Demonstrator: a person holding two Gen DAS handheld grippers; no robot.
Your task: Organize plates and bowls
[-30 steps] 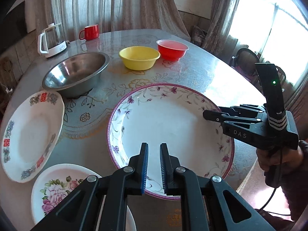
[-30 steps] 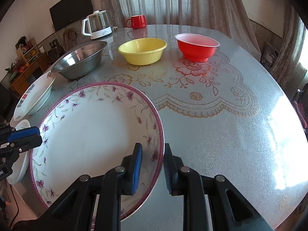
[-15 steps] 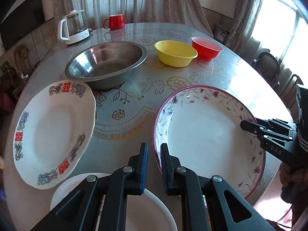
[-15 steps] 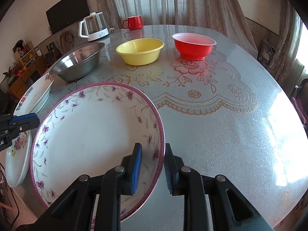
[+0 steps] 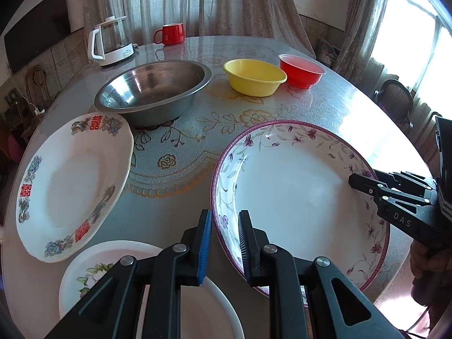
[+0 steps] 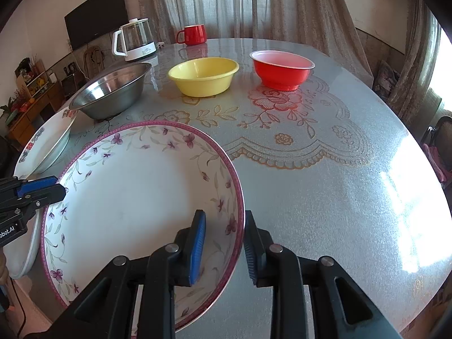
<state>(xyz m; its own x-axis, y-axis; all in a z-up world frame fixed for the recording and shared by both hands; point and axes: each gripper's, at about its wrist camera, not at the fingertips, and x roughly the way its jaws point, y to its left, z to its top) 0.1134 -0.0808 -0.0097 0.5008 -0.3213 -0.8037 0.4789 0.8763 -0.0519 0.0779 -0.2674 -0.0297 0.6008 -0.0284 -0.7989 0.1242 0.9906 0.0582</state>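
Observation:
A large deep plate with purple flowers (image 5: 296,197) (image 6: 127,197) lies near the table's front edge. My left gripper (image 5: 225,240) straddles its left rim. Its jaws are opening, with the rim in the gap and room beside the pads. My right gripper (image 6: 225,240) straddles the right rim the same way, its jaws also opening. To the left lie a white plate with red characters (image 5: 70,186) and a small pink-flower plate (image 5: 141,282). Farther back stand a steel bowl (image 5: 152,90), a yellow bowl (image 5: 254,77) and a red bowl (image 5: 301,69).
A glass kettle (image 5: 110,42) and a red mug (image 5: 169,34) stand at the table's far side by the curtains. A chair (image 5: 395,101) is beyond the right edge. The patterned tabletop (image 6: 325,183) to the right of the big plate is bare.
My left gripper has swung leftward along the big plate's rim, so the plate now sits further right in its view. Both pairs of jaws have widened slightly. The right gripper has kept still.

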